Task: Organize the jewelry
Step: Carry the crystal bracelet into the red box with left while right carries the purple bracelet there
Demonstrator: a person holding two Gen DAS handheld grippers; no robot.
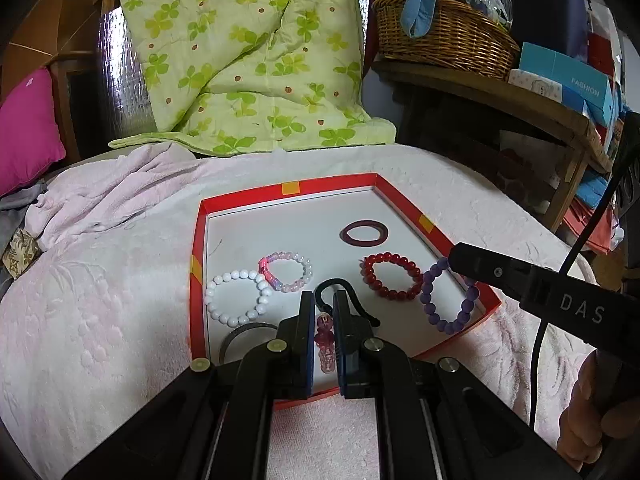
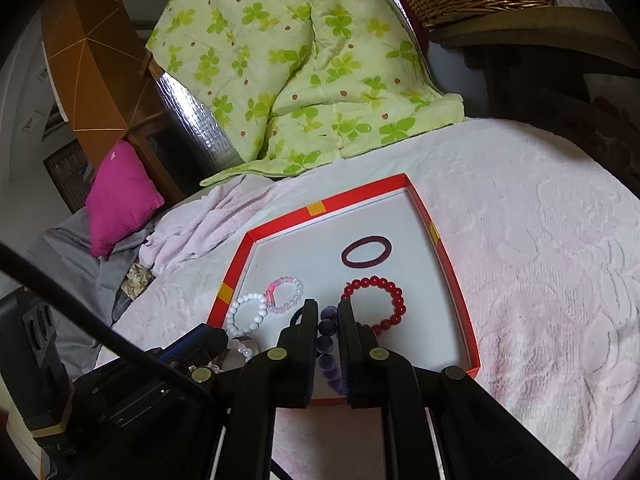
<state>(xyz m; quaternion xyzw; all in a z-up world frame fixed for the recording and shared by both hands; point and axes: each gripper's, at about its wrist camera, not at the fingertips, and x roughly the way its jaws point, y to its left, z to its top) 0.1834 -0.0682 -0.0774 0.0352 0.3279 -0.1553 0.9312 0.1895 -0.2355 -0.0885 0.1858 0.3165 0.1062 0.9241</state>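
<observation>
Right tool (image 2: 328, 312) grips the purple matte-bead bracelet (image 1: 448, 300) at the red cardboard tray's (image 1: 400, 196) right edge; left tool (image 1: 323, 300) grips a pink translucent-bead strand (image 1: 325, 344) at its near edge.

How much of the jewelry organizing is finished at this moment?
Done: the white, red and pastel bracelets and the maroon ring lie in the red tray. In hand: the left claw grips a pink beaded piece, the right claw the purple bracelet. Left: setting both down.
</observation>
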